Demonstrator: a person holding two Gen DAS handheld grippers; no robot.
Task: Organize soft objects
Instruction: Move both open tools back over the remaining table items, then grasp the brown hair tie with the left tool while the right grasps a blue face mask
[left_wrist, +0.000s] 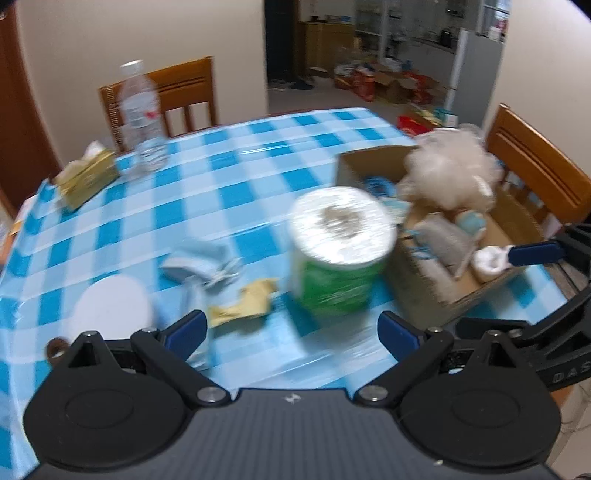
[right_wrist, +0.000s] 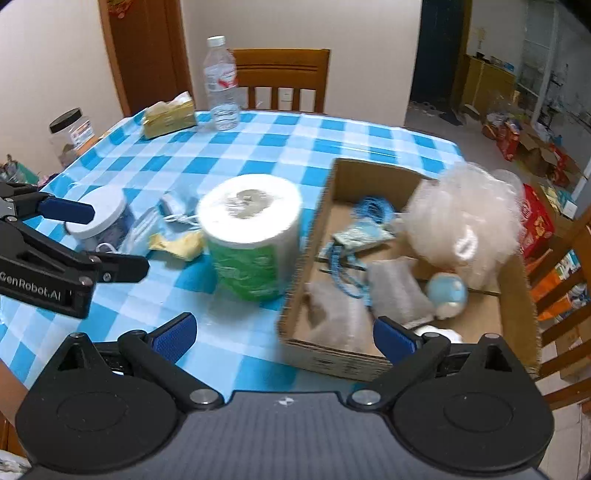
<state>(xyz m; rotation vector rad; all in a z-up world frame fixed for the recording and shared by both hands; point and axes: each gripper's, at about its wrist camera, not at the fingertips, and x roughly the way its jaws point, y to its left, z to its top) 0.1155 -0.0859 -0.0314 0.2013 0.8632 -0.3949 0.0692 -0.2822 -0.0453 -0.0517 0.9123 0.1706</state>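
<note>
A toilet paper roll in green wrap (left_wrist: 340, 251) (right_wrist: 251, 236) stands on the blue checked table. To its right a cardboard box (left_wrist: 369, 162) (right_wrist: 369, 173) holds a white mesh bath puff (left_wrist: 450, 173) (right_wrist: 461, 221), grey pouches (right_wrist: 399, 291), a blue cord (right_wrist: 373, 206) and a small blue ball (right_wrist: 447, 291). A yellow rag (left_wrist: 243, 302) (right_wrist: 181, 245) and a pale blue cloth (left_wrist: 199, 262) lie left of the roll. My left gripper (left_wrist: 291, 332) is open and empty, just short of the roll. My right gripper (right_wrist: 284, 336) is open and empty at the box's near edge.
A white-lidded jar (left_wrist: 110, 314) (right_wrist: 103, 218) stands at the near left. A water bottle (left_wrist: 140, 114) (right_wrist: 221, 81) and a yellow tissue pack (left_wrist: 85, 177) (right_wrist: 168, 114) stand at the far side. Wooden chairs (left_wrist: 184, 96) (right_wrist: 284, 77) flank the table. A black-lidded jar (right_wrist: 70, 136) sits off the left edge.
</note>
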